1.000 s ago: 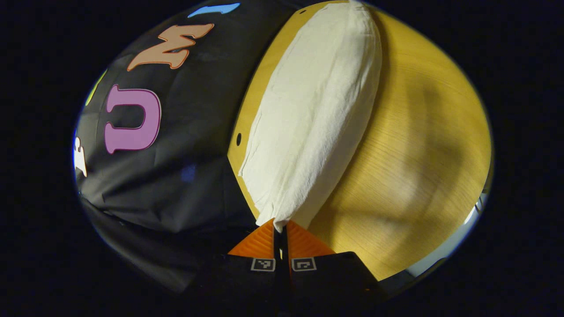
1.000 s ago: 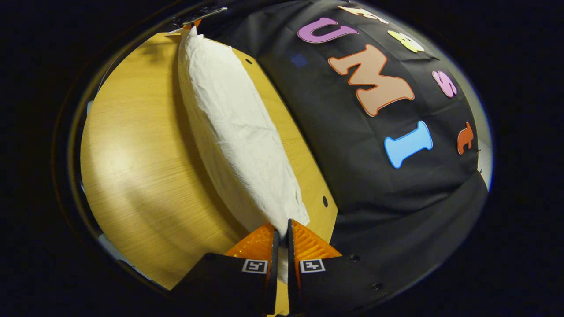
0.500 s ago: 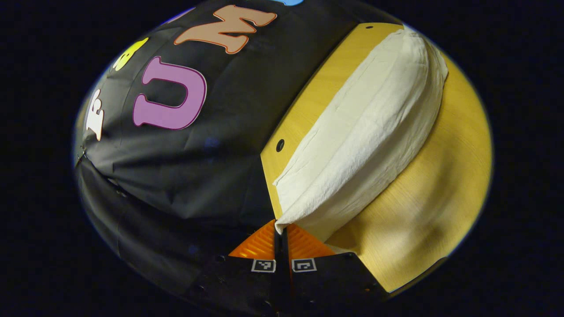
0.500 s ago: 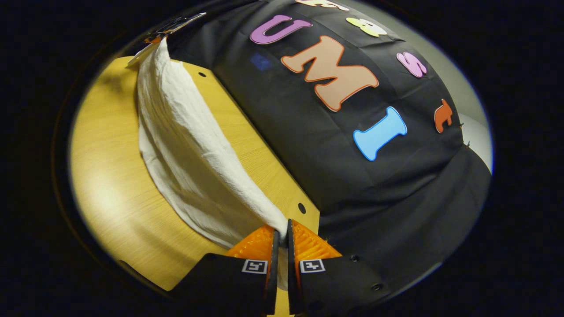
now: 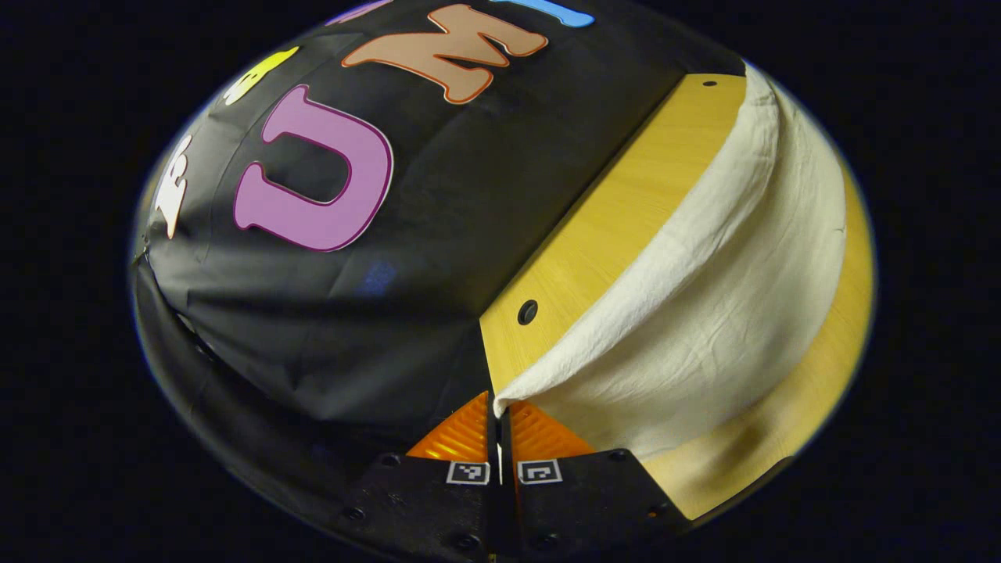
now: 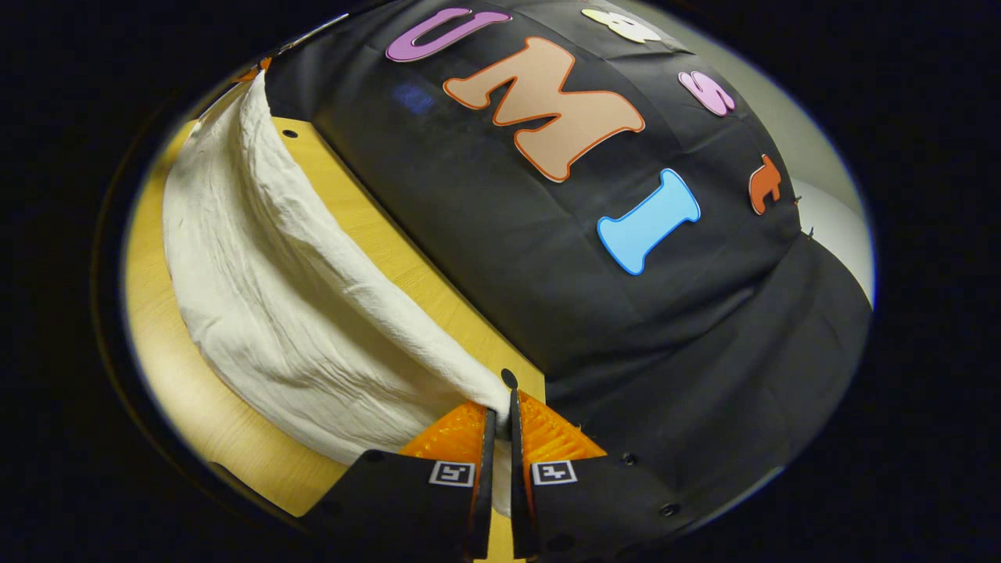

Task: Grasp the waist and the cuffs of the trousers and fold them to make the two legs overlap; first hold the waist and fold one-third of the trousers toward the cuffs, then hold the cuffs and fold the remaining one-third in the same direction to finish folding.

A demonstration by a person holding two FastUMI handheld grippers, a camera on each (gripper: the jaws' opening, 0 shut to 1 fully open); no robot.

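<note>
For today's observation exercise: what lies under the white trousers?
Under the white cloth trousers is the yellow wooden table, bare along the wall side. Whatever lies beneath the draped cloth itself is covered.

- The place is a recording booth, not a lived-in room: black cloth (image 5: pixel 407 258) hangs as a wall right behind the work surface and drapes down past its edge.
- A bare light-wood table (image 5: pixel 618 227) with small round holes (image 5: pixel 527 312) near its edge serves as the surface.
- Beyond the cloth, a pale plain wall (image 6: pixel 829 219) shows at one side.
</note>
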